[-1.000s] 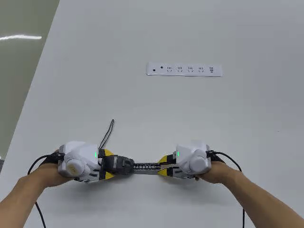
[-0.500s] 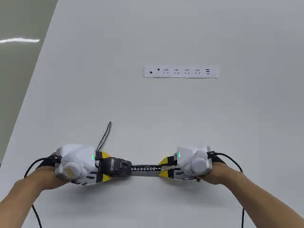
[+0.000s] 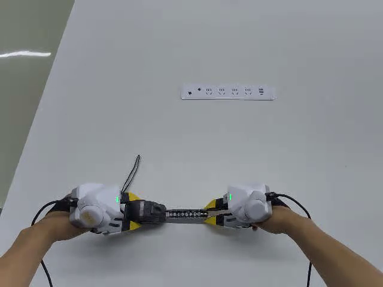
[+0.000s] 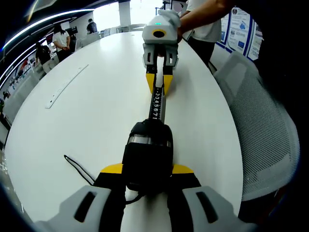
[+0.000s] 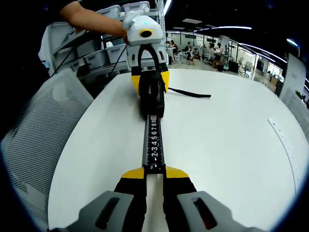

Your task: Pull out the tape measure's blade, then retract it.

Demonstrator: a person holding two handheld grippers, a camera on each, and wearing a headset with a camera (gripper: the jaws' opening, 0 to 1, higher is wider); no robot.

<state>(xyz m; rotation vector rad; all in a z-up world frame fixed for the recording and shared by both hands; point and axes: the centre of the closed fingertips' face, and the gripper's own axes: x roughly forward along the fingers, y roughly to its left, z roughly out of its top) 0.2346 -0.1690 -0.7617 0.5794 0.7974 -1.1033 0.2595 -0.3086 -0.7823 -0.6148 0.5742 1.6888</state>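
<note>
A black tape measure case [image 3: 145, 212] [image 4: 147, 154] [image 5: 152, 94] lies low over the white table, with my left gripper [image 3: 133, 213] [image 4: 147, 179] shut on it. Its wrist strap [image 3: 131, 172] [image 4: 79, 166] [image 5: 189, 93] trails across the table. A short length of numbered blade [image 3: 185, 213] [image 4: 157, 104] [image 5: 153, 142] runs from the case to my right gripper [image 3: 210, 214] [image 5: 154, 171], which is shut on the blade's end. The two grippers face each other across the blade; the right gripper [image 4: 158, 79] appears in the left gripper view and the left gripper [image 5: 148, 77] in the right gripper view.
A white power strip [image 3: 228, 92] [image 4: 65, 87] [image 5: 285, 145] lies on the table [image 3: 179, 137] farther back. The table's left edge borders a grey floor [image 3: 27, 78]. A mesh chair [image 4: 256, 111] [image 5: 43, 125] stands near the table's front edge.
The right gripper has moved a little to the right, so slightly more blade is out. The left gripper and case have stayed almost in place.
</note>
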